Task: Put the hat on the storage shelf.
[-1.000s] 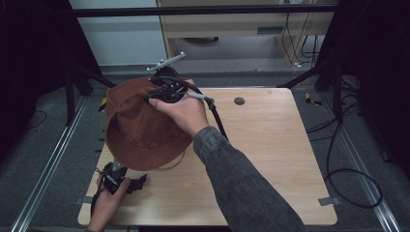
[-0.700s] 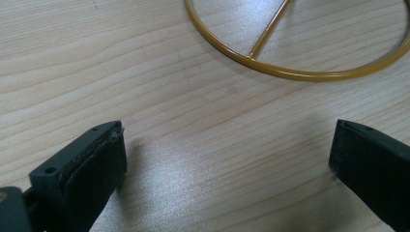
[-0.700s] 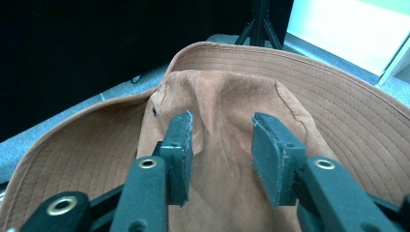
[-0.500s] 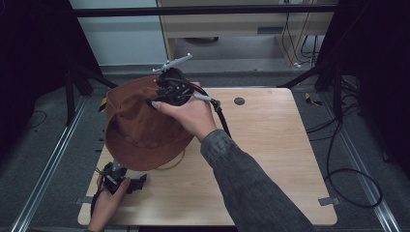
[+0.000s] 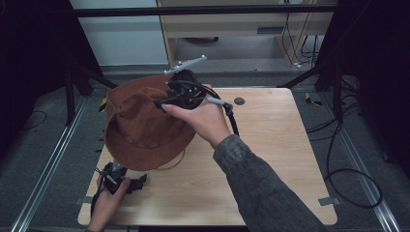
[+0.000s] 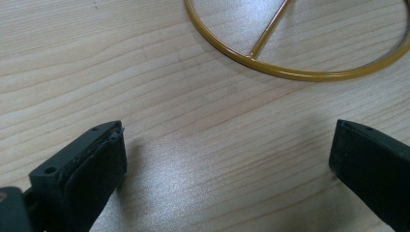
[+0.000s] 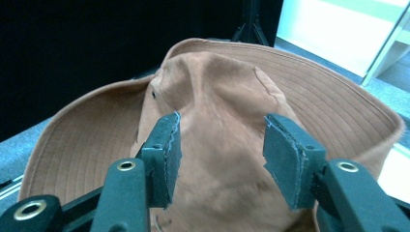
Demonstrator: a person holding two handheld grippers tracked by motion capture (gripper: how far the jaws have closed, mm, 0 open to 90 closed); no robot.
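A brown suede hat (image 5: 140, 125) with a wide brim sits raised over the table's left half, above a yellow wire ring (image 5: 176, 162). My right gripper (image 5: 167, 99) hovers at the crown's right side. Its jaws have just been opening. In the right gripper view they stand apart (image 7: 222, 130) on either side of the crown (image 7: 217, 96), and the pads do not press on it. My left gripper (image 5: 138, 181) rests open at the table's front left corner. Between its wide jaws (image 6: 227, 140) lies bare wood, with the yellow ring (image 6: 270, 70) just ahead.
The wooden table (image 5: 270, 145) has a small dark round grommet (image 5: 239, 101) near its back edge. Black frame struts stand at both back corners. Cables (image 5: 338, 159) loop on the grey floor to the right. A cabinet stands behind.
My right hand has drawn the gripper a little to the right, off the hat's crown. The hat stays where it was. The left hand has not moved.
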